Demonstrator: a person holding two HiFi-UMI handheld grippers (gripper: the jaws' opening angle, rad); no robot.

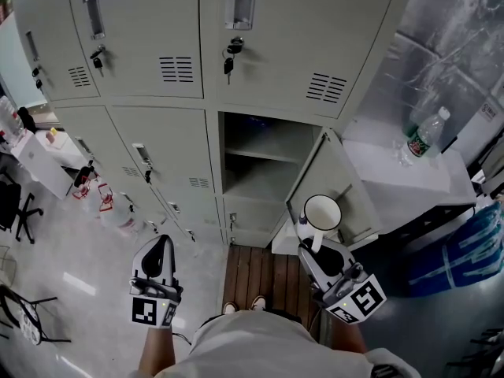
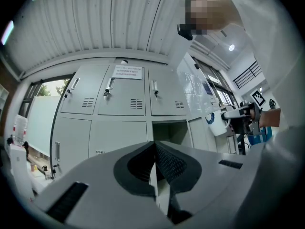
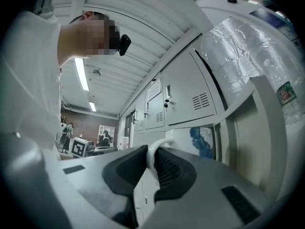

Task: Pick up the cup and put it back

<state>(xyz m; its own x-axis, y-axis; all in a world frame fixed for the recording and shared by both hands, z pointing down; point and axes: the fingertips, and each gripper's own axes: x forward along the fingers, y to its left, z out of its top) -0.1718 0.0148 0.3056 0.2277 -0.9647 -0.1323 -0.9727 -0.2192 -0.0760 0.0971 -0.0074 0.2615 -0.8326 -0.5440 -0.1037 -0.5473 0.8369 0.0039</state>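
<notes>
Cup point(image 1: 322, 211), clamped in right hand-held gripper point(image 1: 314, 245)

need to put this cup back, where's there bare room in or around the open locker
Both levels of the open locker look bare: the shelf and the space under it, beside the swung-out door. The white cabinet top is free left of the water bottle. Tightest: the cup in the right gripper sits close to that door.

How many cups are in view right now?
1. The cup is held by its handle in the right gripper, just in front of the open locker door. More may be hidden inside the closed lockers.
</notes>
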